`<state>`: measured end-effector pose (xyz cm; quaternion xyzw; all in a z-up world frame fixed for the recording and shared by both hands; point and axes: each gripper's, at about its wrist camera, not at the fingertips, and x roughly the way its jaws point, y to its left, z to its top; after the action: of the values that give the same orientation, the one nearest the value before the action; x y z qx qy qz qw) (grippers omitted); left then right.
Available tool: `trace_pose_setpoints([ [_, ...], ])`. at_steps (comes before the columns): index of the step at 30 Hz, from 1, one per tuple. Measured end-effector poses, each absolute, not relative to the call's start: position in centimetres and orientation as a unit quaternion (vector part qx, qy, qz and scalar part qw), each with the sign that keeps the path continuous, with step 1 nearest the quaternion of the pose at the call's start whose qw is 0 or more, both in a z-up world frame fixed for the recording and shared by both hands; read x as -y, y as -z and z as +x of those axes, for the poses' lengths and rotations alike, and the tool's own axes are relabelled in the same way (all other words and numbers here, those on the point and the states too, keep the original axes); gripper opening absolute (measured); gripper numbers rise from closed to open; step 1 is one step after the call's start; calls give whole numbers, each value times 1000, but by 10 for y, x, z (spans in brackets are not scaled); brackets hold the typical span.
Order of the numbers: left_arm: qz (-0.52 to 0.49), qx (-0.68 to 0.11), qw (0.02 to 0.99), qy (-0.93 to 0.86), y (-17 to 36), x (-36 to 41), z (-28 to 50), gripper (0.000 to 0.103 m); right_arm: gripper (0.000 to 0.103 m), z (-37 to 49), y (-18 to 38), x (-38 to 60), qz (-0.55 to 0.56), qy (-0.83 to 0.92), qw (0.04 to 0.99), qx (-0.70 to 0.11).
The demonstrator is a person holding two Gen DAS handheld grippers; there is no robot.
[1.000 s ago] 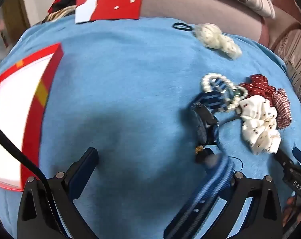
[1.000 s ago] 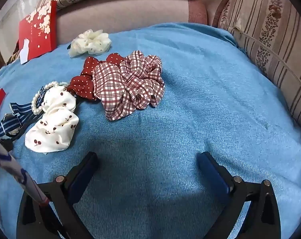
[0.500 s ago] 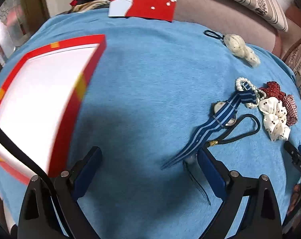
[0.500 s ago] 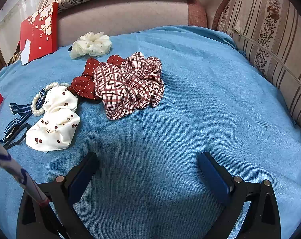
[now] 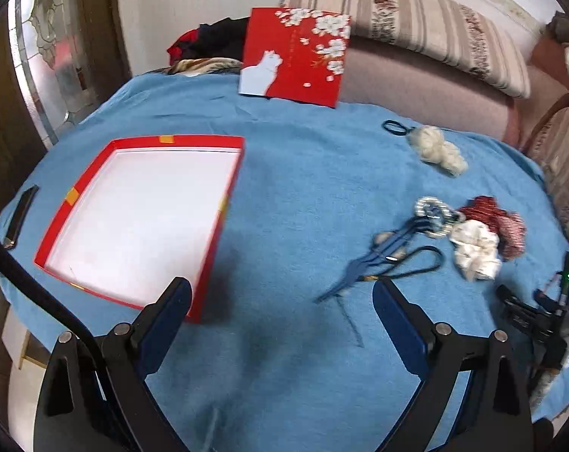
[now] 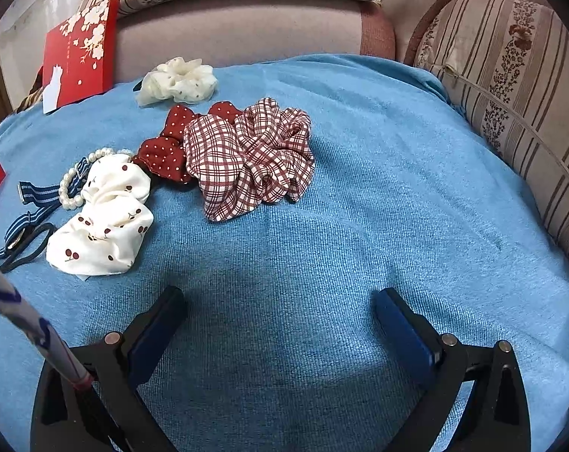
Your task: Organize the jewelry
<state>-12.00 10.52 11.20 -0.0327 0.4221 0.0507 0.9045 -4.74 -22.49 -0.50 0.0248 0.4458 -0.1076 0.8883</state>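
Note:
An open red box with a white inside [image 5: 141, 222] lies on the blue cloth at the left. My left gripper [image 5: 280, 301] is open and empty above the cloth, between the box and a blue striped strap [image 5: 378, 260] with a black elastic loop [image 5: 420, 263]. A pearl bracelet [image 6: 71, 184], a white cherry scrunchie [image 6: 103, 222], a red dotted scrunchie [image 6: 167, 150] and a red plaid scrunchie [image 6: 250, 158] lie together. A cream scrunchie [image 6: 179, 81] lies farther back. My right gripper [image 6: 280, 312] is open and empty, in front of the plaid scrunchie.
The red box lid with a white cat [image 5: 295, 56] leans on the sofa back [image 5: 416, 71]. A dark flat object [image 5: 20, 214] lies at the cloth's left edge. A black hair tie [image 5: 395, 128] lies beside the cream scrunchie. Striped cushions [image 6: 510, 105] rise at the right.
My left gripper let go of the striped strap, which now lies on the cloth, and pulled back and up, bringing the whole red box into view. The right gripper has barely moved.

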Motion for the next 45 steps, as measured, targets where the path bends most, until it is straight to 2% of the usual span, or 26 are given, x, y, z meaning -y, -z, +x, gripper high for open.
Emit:
trace_pose_setpoints([
  [14, 38, -379, 923, -55, -133, -74, -136, 97, 103, -48, 5, 224, 23, 108, 889, -445],
  [27, 43, -431, 901, -27, -81, -69, -106, 97, 103, -47, 6, 224, 20, 109, 889, -445],
  [32, 34, -431, 901, -19, -84, -70, -112, 97, 103, -37, 2, 238, 69, 85, 866, -488],
  [36, 19, -423, 906, -12, -98, -70, -124, 97, 103, -42, -2, 229, 32, 59, 852, -519],
  [37, 16, -419, 908, -10, -103, -70, -130, 97, 99, -48, -5, 229, 34, 62, 852, -519],
  [40, 11, -416, 909, -5, -112, -70, -143, 97, 90, -75, -22, 229, 61, 77, 861, -500],
  [45, 2, -408, 913, 10, -124, -65, -163, 97, 90, -144, -73, 212, 91, 73, 902, -416],
])
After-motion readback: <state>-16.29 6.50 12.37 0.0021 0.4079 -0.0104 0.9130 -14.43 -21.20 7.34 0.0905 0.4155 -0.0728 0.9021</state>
